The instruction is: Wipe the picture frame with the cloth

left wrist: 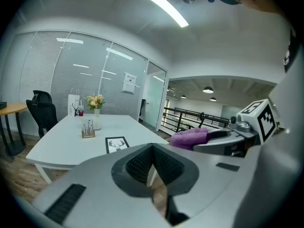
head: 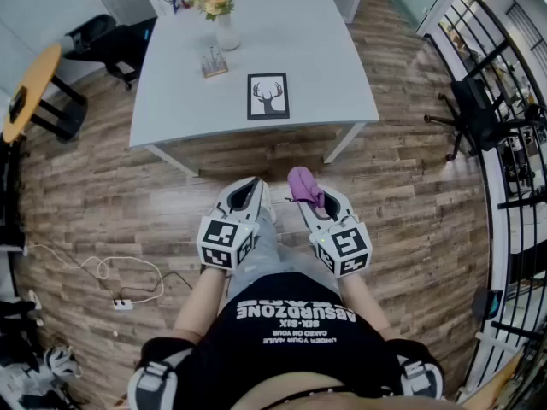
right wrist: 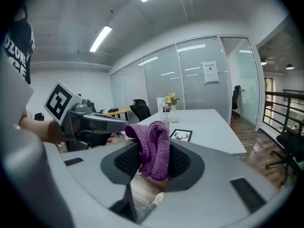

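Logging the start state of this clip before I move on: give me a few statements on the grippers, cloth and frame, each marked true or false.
1. The right gripper is shut on the purple cloth. True.
2. The picture frame stands upright, leaning on the vase. False: it lies flat on the table near its front edge, apart from the vase.
3. The left gripper has its jaws together with nothing between them. True.
4. The cloth is pressed against the picture frame. False: both grippers are over the floor, short of the table, and the cloth touches nothing but the right gripper.
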